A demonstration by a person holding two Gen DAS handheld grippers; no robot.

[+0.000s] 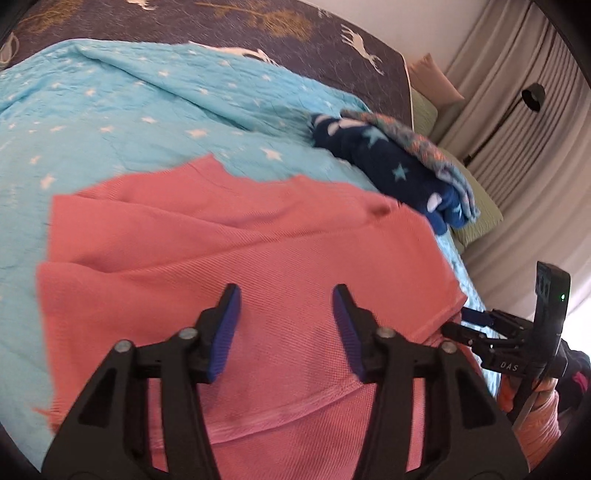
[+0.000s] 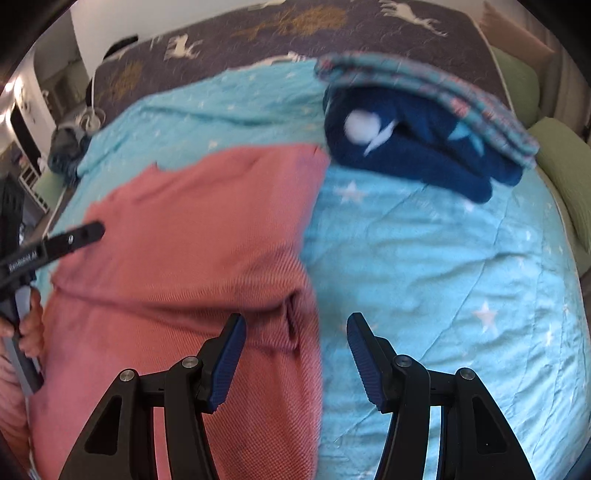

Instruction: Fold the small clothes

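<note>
A pink knitted garment (image 1: 236, 251) lies partly folded on a light blue star-print quilt (image 1: 110, 118); it also shows in the right wrist view (image 2: 207, 236). My left gripper (image 1: 286, 295) is open just above the garment's middle, holding nothing. My right gripper (image 2: 295, 325) is open over the garment's right edge, one finger over the pink cloth, the other over the quilt (image 2: 443, 258). The right gripper also shows in the left wrist view (image 1: 461, 321) at the garment's right corner.
A stack of folded clothes, dark blue star-print fleece (image 2: 413, 147) under a patterned teal piece (image 2: 461, 99), lies on the quilt beyond the garment. A dark deer-print bedspread (image 2: 332, 29) lies behind. Green cushions (image 2: 561, 173) and curtains (image 1: 517, 147) are on the right.
</note>
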